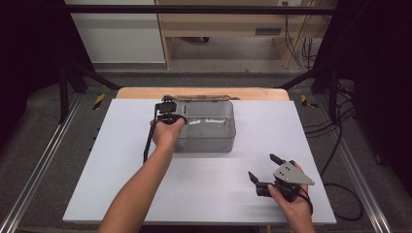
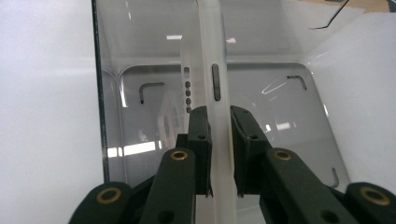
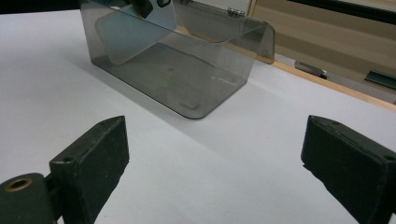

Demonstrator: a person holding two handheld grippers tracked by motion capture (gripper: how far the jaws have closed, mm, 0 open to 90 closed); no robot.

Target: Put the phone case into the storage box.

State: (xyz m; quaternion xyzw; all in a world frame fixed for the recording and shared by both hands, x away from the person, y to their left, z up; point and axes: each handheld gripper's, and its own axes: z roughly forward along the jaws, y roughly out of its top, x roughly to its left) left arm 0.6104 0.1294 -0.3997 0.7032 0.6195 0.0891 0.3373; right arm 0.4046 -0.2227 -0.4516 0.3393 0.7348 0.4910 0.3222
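left gripper (image 2: pixel 219 126) fingers (image 2: pixel 200 135) clamped on a translucent white phone case (image 2: pixel 215 79), held on edge between them over the left end of the clear smoky box (image 1: pixel 209 127) at table (image 1: pixel 121 184) centre-back. right gripper (image 1: pixel 265 171) sits near the front right, fingers (image 3: pixel 93 158) spread wide, well apart from the box.

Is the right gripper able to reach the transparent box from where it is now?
Probably yes. The right gripper is open and holds nothing, and bare white table lies between it and the transparent box. The left gripper is busy at the box's far-left end.
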